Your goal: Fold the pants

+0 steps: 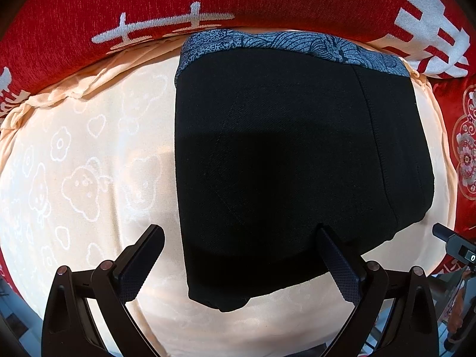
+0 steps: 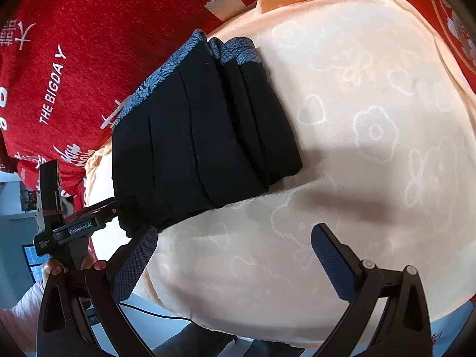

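Observation:
The black pants [image 1: 282, 163] lie folded into a compact stack on the peach cartoon-print sheet [image 1: 89, 163], with a blue patterned waistband lining [image 1: 267, 43] showing at the far edge. My left gripper [image 1: 241, 238] is open and empty, its jaws straddling the near left corner of the stack. In the right wrist view the folded pants [image 2: 202, 136] sit at left of centre with their layers visible. My right gripper [image 2: 235, 238] is open and empty over bare sheet [image 2: 357, 148], to the right of the stack. The left gripper's body [image 2: 80, 226] shows at the stack's near corner.
A red blanket with white characters [image 1: 148, 15] borders the sheet at the far side and also shows in the right wrist view [image 2: 74, 74]. A red floral cushion [image 1: 467, 148] lies at the right. The sheet's near edge [image 2: 208, 324] drops off to the floor.

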